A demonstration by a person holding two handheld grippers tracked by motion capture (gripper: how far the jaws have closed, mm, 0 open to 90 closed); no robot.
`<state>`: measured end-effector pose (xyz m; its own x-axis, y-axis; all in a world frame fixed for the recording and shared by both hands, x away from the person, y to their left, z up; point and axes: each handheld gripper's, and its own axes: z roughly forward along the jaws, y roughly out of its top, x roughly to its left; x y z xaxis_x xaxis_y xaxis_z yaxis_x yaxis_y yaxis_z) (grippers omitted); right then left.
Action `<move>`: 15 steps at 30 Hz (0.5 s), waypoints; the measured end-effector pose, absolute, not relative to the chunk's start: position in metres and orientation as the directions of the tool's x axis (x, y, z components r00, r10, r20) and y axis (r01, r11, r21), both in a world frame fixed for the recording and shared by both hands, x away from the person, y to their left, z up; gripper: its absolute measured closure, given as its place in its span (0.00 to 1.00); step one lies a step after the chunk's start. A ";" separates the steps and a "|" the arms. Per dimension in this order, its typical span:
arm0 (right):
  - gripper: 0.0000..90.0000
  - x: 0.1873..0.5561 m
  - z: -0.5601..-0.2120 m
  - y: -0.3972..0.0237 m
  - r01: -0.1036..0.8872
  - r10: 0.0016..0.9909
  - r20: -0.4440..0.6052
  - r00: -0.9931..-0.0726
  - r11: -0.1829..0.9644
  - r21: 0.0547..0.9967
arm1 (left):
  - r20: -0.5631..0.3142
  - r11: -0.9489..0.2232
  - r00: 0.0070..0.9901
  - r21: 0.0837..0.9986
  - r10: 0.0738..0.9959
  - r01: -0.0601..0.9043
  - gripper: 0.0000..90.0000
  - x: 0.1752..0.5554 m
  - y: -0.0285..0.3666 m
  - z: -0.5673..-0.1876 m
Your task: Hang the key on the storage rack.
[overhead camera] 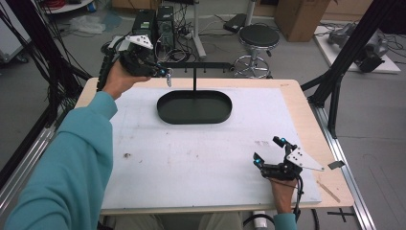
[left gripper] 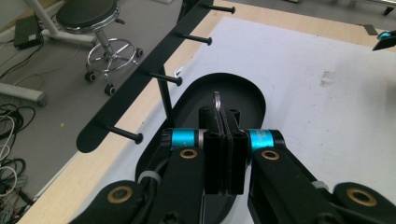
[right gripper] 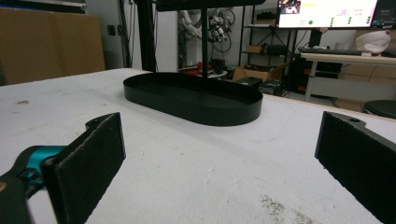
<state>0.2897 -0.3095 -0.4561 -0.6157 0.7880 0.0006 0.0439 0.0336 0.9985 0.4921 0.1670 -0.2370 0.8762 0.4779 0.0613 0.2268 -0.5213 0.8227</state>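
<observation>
A black stand rests at the back of the white mat: an oval tray (overhead camera: 165, 113) (left gripper: 256, 91) (right gripper: 196, 114) with a thin post (overhead camera: 195, 79) that carries a level bar (overhead camera: 196, 64) (left gripper: 140, 80) with several pegs (left gripper: 161, 77). My left gripper (overhead camera: 165, 73) (left gripper: 225, 121) is held in the air beside the bar's left end, above the tray's left rim. It is shut on a small thin metal piece (overhead camera: 169, 80) (left gripper: 217, 99) that sticks out past the pads. My right gripper (overhead camera: 269, 150) (right gripper: 219, 158) lies low on the mat at the front right, open, with nothing between its pads.
A round stool (overhead camera: 258, 38) (left gripper: 93, 14), computer towers (overhead camera: 153, 24) and a cardboard box (overhead camera: 299, 14) stand on the floor behind the table. Black frame struts (overhead camera: 335, 62) rise at the table's right side. A small dark stain (overhead camera: 127, 155) marks the mat.
</observation>
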 end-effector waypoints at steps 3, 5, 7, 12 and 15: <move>0.01 0.290 -0.456 -0.310 0.044 0.788 0.001 -0.616 0.033 0.998 | 0.053 -0.513 0.867 0.824 0.495 0.242 0.98 0.498 0.168 -0.238; 0.01 0.290 -0.456 -0.310 0.042 0.787 0.001 -0.617 0.032 0.999 | 0.044 -0.511 0.865 0.821 0.500 0.254 0.98 0.501 0.168 -0.240; 0.01 0.290 -0.456 -0.310 0.045 0.787 0.004 -0.617 0.029 0.999 | 0.039 -0.515 0.863 0.816 0.504 0.263 0.98 0.504 0.168 -0.242; 0.01 0.290 -0.456 -0.310 0.045 0.788 0.007 -0.616 0.027 0.999 | 0.027 -0.514 0.856 0.809 0.516 0.284 0.98 0.510 0.165 -0.248; 0.01 0.290 -0.456 -0.310 0.045 0.787 0.006 -0.617 0.027 0.999 | 0.028 -0.519 0.851 0.803 0.524 0.294 0.98 0.514 0.164 -0.252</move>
